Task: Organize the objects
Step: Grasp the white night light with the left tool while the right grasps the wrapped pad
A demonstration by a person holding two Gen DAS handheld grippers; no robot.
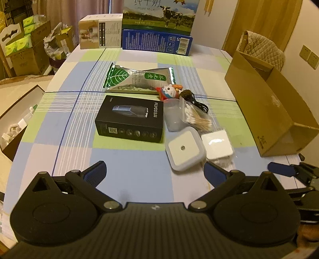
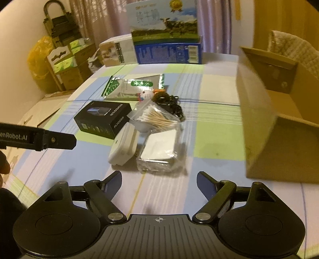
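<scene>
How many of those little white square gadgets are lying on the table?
2. The bare white square device lies right of the black box; the plastic-wrapped white square device lies just right of it. Others could hide under the pile.

"FLYCO" on black box (image 1: 130, 118) — "PURE MILK" on milk carton (image 1: 159, 15).

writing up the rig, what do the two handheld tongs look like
Both the left tongs and the right tongs are matte black plastic: a ribbed body, two round pivot discs, silver rivets, angled link arms, blue ribbed finger pads. In the right wrist view the left one's side carries white "enRobot.AI" lettering.
</scene>
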